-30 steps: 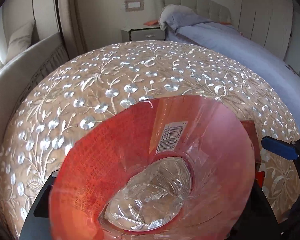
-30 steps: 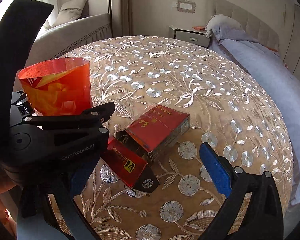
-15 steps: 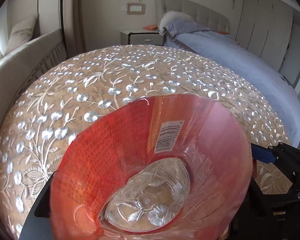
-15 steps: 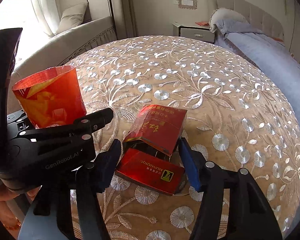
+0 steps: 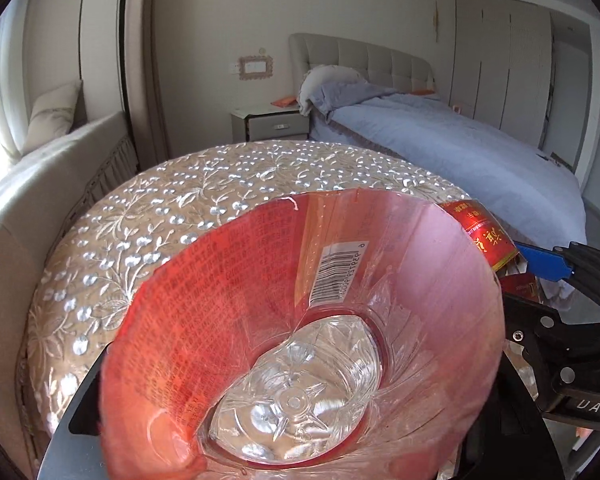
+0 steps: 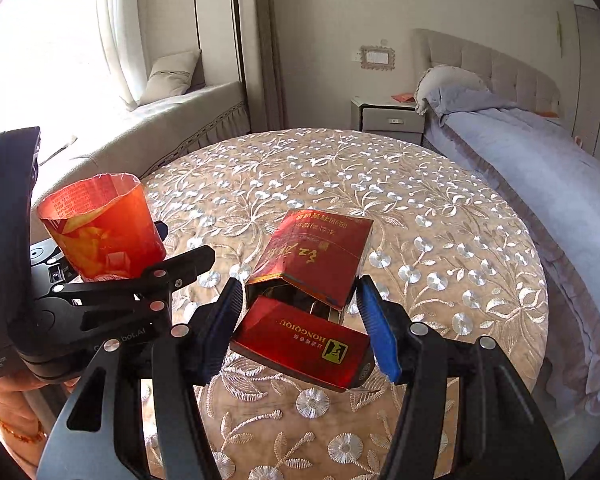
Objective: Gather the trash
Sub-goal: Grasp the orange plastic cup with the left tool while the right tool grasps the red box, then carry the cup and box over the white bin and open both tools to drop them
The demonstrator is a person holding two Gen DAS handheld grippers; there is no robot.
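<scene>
In the right wrist view, we see our right gripper (image 6: pixel 298 320) clamped on a red cigarette pack (image 6: pixel 312 276), its blue pads (image 6: pixel 376 334) pressed against the pack's 2 sides. The pack's long axis runs away from us along the fingers, its closed end pointing toward the far rim of the table. Its flip lid (image 6: pixel 300 340) hangs open at the near end, toward the camera. The pack appears lifted off the round embroidered tablecloth (image 6: pixel 420 216).

To the left, our left gripper (image 6: pixel 140 276) holds a cut-off red bottle (image 6: pixel 100 228) upright, open mouth up. Its fingers are hidden behind the bottle, so we judge them closed on it. In the left wrist view we look down into that bottle (image 5: pixel 300 320), clear base nearest us. Beyond the table stand a nightstand (image 6: pixel 388 120) and a bed (image 6: pixel 540 168).
</scene>
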